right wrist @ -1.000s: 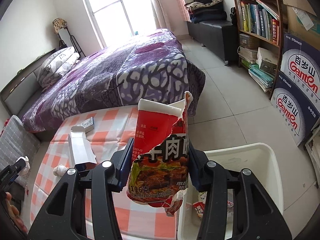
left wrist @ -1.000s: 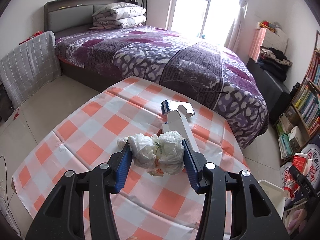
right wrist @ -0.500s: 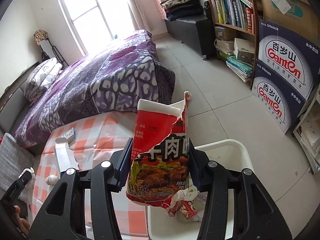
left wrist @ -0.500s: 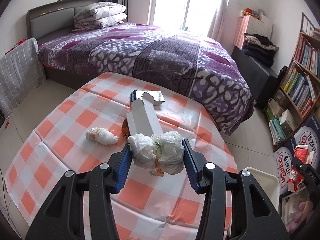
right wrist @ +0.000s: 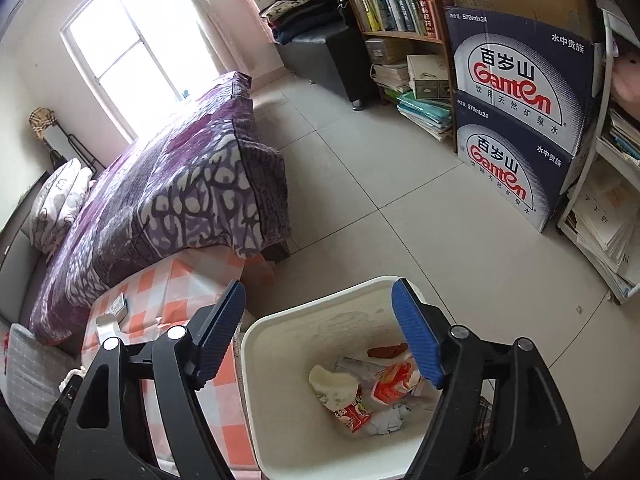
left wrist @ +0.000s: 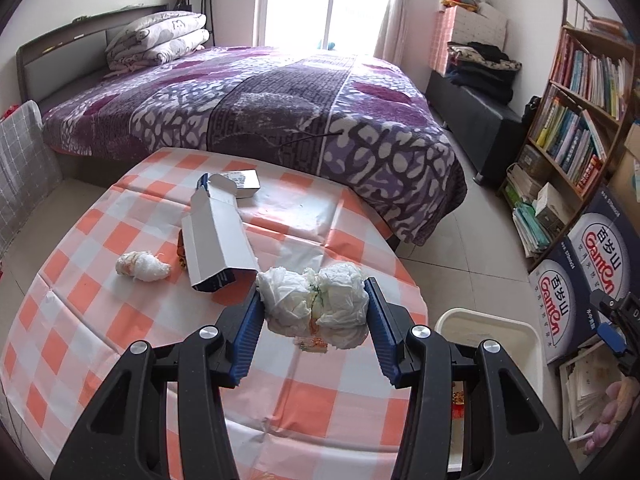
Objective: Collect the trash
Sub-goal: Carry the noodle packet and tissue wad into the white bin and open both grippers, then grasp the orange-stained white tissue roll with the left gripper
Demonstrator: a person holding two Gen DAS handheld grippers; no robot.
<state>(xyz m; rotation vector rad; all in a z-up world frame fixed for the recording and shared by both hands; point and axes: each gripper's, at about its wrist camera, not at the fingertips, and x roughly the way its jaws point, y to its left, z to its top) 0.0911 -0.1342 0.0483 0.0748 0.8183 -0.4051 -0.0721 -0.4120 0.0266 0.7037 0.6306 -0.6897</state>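
Pinching a wad of crumpled white tissue (left wrist: 316, 306) between their blue pads, the left tongs (left wrist: 315, 334) hold it above the checked tabletop (left wrist: 100, 320), near its edge beside the white bin (left wrist: 516, 326). On the tabletop lie another tissue ball (left wrist: 142, 266) and an open carton (left wrist: 218, 246). The right tongs (right wrist: 320, 330) are opening — nothing between them — over the bin (right wrist: 280, 324), where a red wrapper (right wrist: 394, 382) lies among other trash.

Filling the room: purple patterned bed (left wrist: 280, 112), folded quilts (left wrist: 156, 40), bookshelf (left wrist: 580, 108), stacked Ganten water cartons (right wrist: 520, 120), sunlit window (right wrist: 132, 48).
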